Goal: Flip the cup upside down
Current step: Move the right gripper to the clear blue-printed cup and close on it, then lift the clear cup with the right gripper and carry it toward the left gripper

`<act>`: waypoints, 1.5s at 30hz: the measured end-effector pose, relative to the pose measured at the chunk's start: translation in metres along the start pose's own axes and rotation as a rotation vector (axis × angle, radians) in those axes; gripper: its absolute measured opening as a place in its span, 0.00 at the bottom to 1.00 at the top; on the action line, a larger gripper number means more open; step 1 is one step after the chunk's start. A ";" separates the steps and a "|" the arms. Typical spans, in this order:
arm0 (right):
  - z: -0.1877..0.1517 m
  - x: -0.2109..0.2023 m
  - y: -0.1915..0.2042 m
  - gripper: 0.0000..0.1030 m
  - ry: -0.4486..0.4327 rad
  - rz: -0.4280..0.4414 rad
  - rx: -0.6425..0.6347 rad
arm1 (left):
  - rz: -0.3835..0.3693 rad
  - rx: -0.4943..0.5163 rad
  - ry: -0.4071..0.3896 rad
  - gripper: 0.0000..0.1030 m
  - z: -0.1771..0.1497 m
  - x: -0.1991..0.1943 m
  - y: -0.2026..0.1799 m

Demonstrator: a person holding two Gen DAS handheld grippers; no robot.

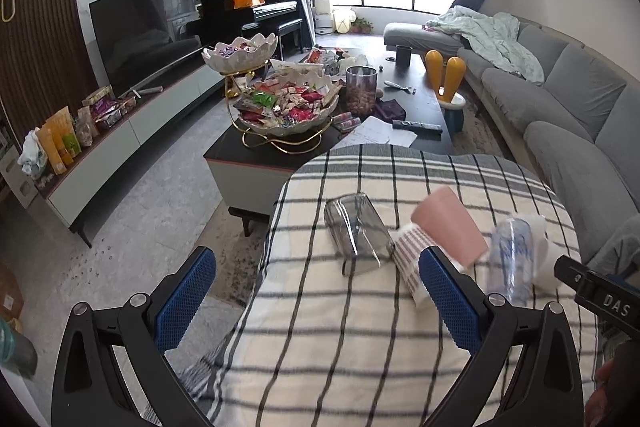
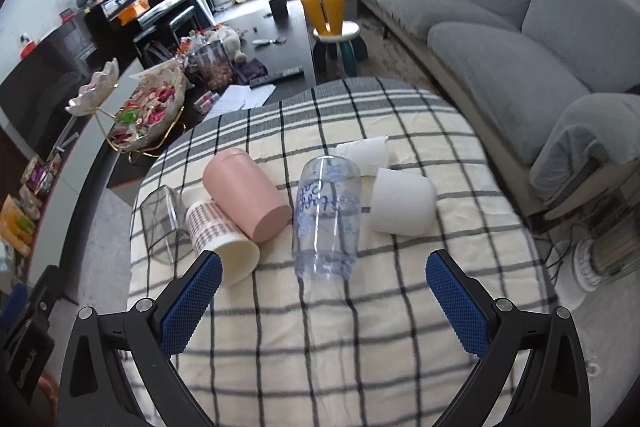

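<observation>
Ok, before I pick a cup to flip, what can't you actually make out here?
- Clear printed cup: motion-blurred in the left wrist view; lettering unreadable in either.
- Striped cup: left gripper finger covers its mouth.
- White cups: rear one partly behind the front one, right wrist view.
- Square glass cup: far side hidden by the striped cup.

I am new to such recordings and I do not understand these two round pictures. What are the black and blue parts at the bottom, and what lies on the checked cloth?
Each picture comes from a camera on a hand-held gripper, looking along its two blue-padded fingers. The left gripper and the right gripper are both open and hold nothing. On the checked cloth lie cups on their sides: a pink cup, a clear printed cup, a patterned cup, a grey transparent cup and two white cups.
</observation>
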State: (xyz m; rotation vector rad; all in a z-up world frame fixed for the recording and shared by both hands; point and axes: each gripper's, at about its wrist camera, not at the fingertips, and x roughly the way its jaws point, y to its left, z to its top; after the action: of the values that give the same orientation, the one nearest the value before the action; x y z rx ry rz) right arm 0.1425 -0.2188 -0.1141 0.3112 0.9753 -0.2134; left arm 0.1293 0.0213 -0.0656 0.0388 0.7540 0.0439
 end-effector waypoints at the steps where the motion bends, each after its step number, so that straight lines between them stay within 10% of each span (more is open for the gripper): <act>1: 0.005 0.010 0.001 0.99 0.017 0.000 0.008 | -0.001 0.002 0.001 1.00 0.004 0.007 -0.002; 26: 0.036 0.142 -0.011 0.86 0.247 -0.056 0.059 | -0.039 0.009 0.093 1.00 0.018 0.107 -0.028; 31: 0.037 0.146 -0.006 0.71 0.255 -0.023 0.046 | -0.039 -0.002 0.096 1.00 0.018 0.109 -0.024; 45: 0.013 0.091 0.005 0.70 0.222 0.034 -0.002 | -0.043 -0.015 0.087 1.00 0.001 0.067 -0.001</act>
State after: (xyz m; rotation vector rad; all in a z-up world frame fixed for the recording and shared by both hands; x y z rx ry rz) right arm 0.2043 -0.2222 -0.1825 0.3546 1.1880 -0.1486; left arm 0.1782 0.0237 -0.1106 0.0064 0.8410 0.0105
